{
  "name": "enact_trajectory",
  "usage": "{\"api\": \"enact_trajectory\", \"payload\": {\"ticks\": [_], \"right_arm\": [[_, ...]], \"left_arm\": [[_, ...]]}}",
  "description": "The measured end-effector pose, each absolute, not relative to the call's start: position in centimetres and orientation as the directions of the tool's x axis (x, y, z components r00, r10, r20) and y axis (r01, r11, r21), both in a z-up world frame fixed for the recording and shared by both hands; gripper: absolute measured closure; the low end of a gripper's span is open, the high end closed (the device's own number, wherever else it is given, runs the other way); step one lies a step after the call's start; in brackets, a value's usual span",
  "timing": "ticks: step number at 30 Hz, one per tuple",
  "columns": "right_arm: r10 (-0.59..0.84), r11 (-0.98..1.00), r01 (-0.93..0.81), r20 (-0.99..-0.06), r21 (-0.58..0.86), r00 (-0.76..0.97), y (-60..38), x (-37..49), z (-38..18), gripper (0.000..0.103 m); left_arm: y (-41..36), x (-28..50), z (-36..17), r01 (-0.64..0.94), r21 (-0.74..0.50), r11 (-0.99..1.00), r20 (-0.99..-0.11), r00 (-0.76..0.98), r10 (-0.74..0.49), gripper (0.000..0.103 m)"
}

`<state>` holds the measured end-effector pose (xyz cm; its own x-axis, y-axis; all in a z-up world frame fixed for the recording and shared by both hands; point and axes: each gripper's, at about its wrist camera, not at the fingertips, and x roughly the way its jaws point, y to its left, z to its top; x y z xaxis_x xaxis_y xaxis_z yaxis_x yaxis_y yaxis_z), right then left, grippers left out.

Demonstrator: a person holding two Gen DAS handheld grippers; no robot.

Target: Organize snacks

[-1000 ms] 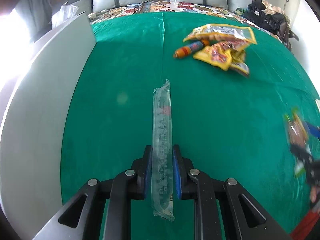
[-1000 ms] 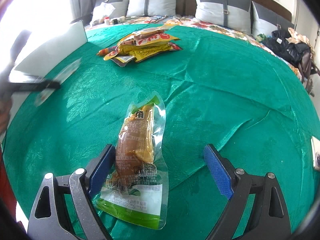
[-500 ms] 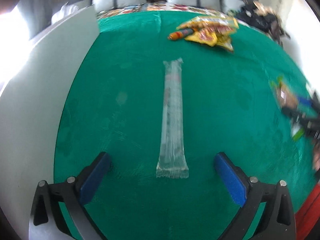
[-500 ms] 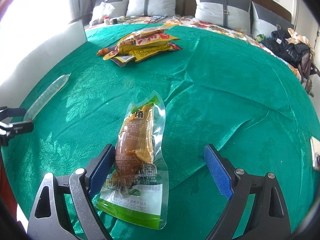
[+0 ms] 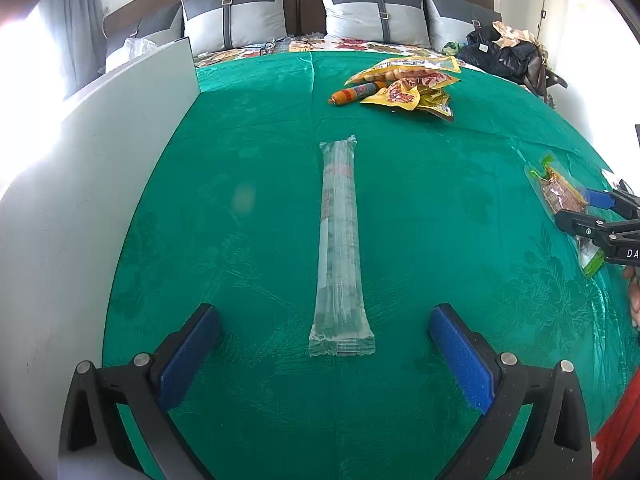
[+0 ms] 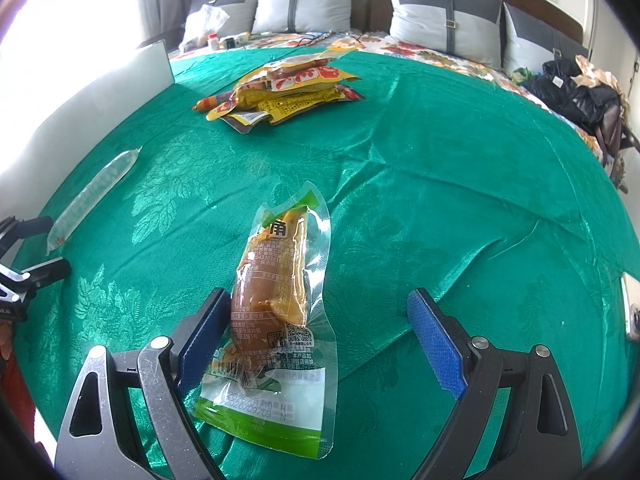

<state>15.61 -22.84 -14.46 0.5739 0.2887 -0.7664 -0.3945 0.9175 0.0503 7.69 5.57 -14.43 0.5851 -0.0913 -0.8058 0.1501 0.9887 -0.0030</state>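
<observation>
Green brocade cloth [image 5: 248, 152] covered the bed where I worked. My left gripper [image 5: 325, 354] stood spread wide, gripping nothing; the long clear snack tube [image 5: 339, 240] lay flat between its blue pads. My right gripper [image 6: 316, 340] gaped too, the vacuum-packed snack pouch [image 6: 276, 300] lying against its left pad, unclamped.

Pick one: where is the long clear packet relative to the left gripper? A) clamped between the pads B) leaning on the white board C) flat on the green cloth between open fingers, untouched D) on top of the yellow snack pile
C: the long clear packet lies flat on the green cloth, and the left gripper stands wide open with both pads clear of it.
</observation>
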Motion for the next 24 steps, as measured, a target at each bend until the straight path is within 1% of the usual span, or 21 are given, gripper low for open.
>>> {"api": "enact_trajectory", "payload": {"ticks": [20,22,24], "right_arm": [[0.298,0.917,-0.394,-0.764,0.062,0.572,-22.8,15.7,-14.5,0.012],[0.297,0.917,-0.394,-0.765,0.061,0.572,-22.8,15.7,-14.4,0.012],[0.297,0.917,-0.394,-0.765,0.061,0.572,-22.8,15.7,-14.4,0.012]], "left_arm": [[5.6,7.9,-14.6,0.152,-0.006,0.988,-0.808,0.581,-0.094,0.0],[5.8,8.1,-14.4,0.158,-0.007,0.987,-0.818,0.567,-0.097,0.0],[5.8,8.9,-14.1,0.164,-0.007,0.986,-0.848,0.521,-0.093,0.0]]}}
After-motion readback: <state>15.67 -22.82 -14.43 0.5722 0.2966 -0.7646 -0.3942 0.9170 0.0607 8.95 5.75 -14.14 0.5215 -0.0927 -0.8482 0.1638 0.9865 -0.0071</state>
